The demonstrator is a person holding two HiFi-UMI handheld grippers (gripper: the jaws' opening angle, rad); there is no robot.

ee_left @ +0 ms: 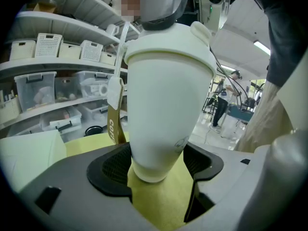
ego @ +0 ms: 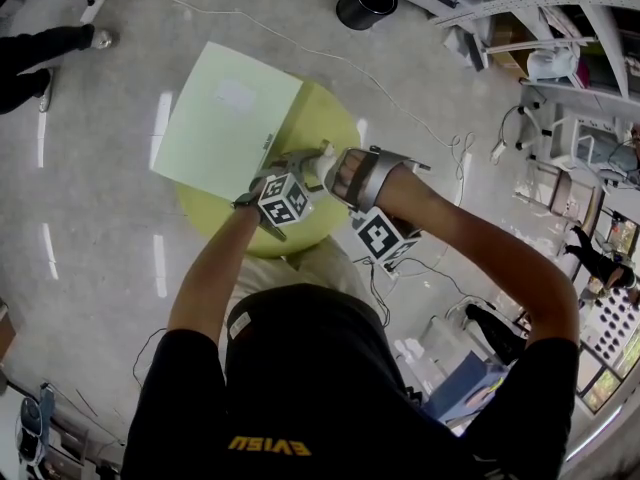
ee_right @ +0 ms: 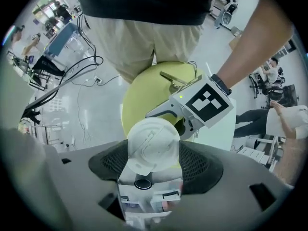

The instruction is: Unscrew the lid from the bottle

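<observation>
Bottle: white bottle [ee_left: 163, 114] roughly upright over the middle of the yellow table [ego: 335, 118]. Whether its base rests on the table top or hangs just above it cannot be determined.
Lid: white lid [ee_right: 153, 141] seated on the bottle's top, on the end away from the table. The seam with the body looks closed, so I judge the unscrewing as barely begun at most.
Left gripper: left gripper [ee_left: 157, 166] comes in sideways just above the table. Its jaws stand fairly wide and both pads press the bottle's narrow lower end. Judged purpose: to anchor the body so it cannot spin with the lid.
Right gripper: right gripper [ee_right: 154, 163] points down toward the table from above. Its jaws are spread to the lid's width, and the mesh pads bear on opposite sides of its rim. Judged purpose: a grip in line with the bottle's axis, so that a wrist roll turns the lid.
Strap: gold strap [ee_left: 114, 124] with a white tag hangs against the bottle's side, clear of both pads.
Sheet: pale green sheet [ego: 225, 118] overlaps the table's far-left edge, well apart from the bottle and not involved.
Risk, as judged: the low hold on a tapered, smooth body may slip under twisting.
Next step, as judged: turn the lid while the lower grip holds firm.
</observation>
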